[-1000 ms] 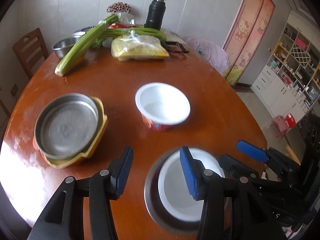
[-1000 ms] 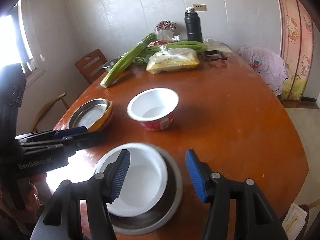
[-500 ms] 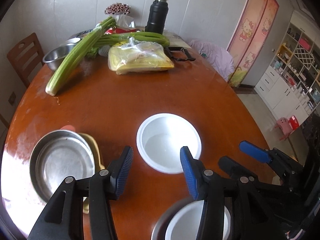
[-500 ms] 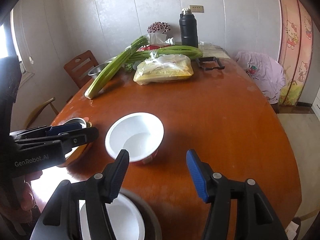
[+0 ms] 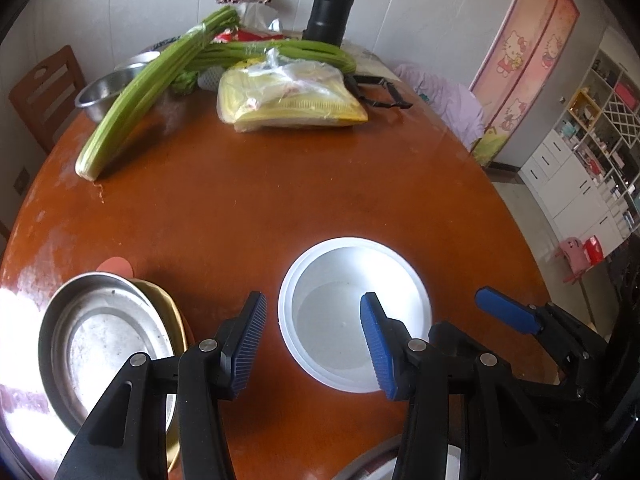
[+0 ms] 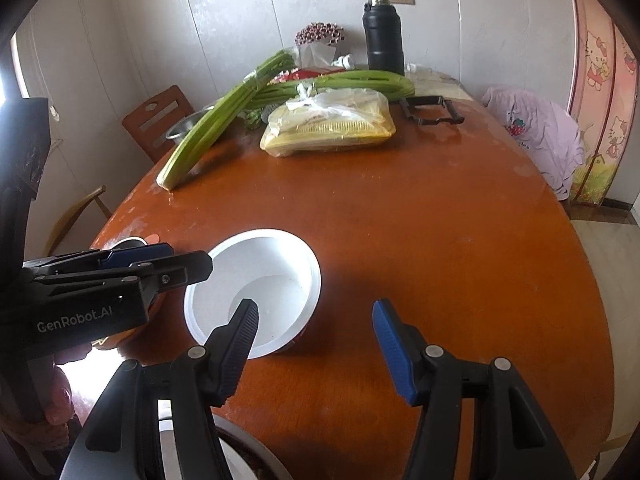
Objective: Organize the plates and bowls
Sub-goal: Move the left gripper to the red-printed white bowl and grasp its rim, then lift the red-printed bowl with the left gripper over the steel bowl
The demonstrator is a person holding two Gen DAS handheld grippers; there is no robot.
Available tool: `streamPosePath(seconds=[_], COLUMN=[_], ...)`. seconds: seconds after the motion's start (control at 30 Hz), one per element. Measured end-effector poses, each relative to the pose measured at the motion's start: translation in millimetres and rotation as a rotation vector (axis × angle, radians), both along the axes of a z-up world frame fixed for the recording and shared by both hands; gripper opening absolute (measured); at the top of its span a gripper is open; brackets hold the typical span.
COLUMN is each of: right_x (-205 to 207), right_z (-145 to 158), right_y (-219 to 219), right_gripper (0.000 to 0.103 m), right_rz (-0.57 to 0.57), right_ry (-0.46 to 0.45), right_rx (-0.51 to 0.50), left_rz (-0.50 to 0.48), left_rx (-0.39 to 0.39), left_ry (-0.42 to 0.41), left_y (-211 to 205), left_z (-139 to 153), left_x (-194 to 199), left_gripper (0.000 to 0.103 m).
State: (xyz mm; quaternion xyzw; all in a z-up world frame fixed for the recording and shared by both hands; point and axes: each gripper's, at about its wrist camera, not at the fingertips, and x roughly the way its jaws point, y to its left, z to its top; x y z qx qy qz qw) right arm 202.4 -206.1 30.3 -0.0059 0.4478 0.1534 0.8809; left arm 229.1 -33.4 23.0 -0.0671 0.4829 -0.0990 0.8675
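A white bowl with a red printed side (image 5: 344,304) stands on the brown round table (image 5: 256,200). My left gripper (image 5: 312,340) is open and empty, its right finger over the bowl's near right part. At left a steel plate (image 5: 100,340) lies on a yellow dish (image 5: 176,320). In the right wrist view the same white bowl (image 6: 260,272) lies ahead left; my right gripper (image 6: 312,344) is open and empty, its left finger over the bowl's near rim. A steel dish holding a white bowl (image 6: 168,436) shows at the bottom edge.
Celery stalks (image 5: 140,92), a bag of yellow noodles (image 5: 288,96), a black thermos (image 5: 328,4), a steel bowl (image 5: 104,88) and a black clip frame (image 5: 380,92) lie at the table's far side. A wooden chair (image 5: 44,92) stands at left.
Both grippers moved forward over the table. The white bowl now sits between the left fingers and by the right gripper's left finger. The steel dish with a white bowl slid below view.
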Motion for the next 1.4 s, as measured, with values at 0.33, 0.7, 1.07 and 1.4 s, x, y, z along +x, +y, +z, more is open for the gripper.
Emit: streamPosePath(seconds=[0.33,0.7,1.07,1.4], right_x=[13.4,24.9,22.8,18.9], right_z=[-21.3,-38.0,-40.2,-40.2], right_y=[4.5,14.7,26.3,29.9], right_gripper=[0.059,0.059,0.055,0.053], right_rz=[0.004,0.030,0.089,0.104], right_ry=[0.057,0.085,0.069,0.068], right_rx=[0.004,-0.014,-0.013,-0.017], left_rz=[-0.009,-0.017,-0.063,-0.080], left_rx=[0.017,0.047,0.010,-0.020], left_ry=[0.045,0.075,0.116,0.134], left_y=[-7.1,-13.4,-21.4,-23.8], left_z=[-17.9,-35.5,-49.3,-50.4], left_x=[13.2,24.7,30.5,27.8], left_gripper=[0.050,0.050,0.041,0.029])
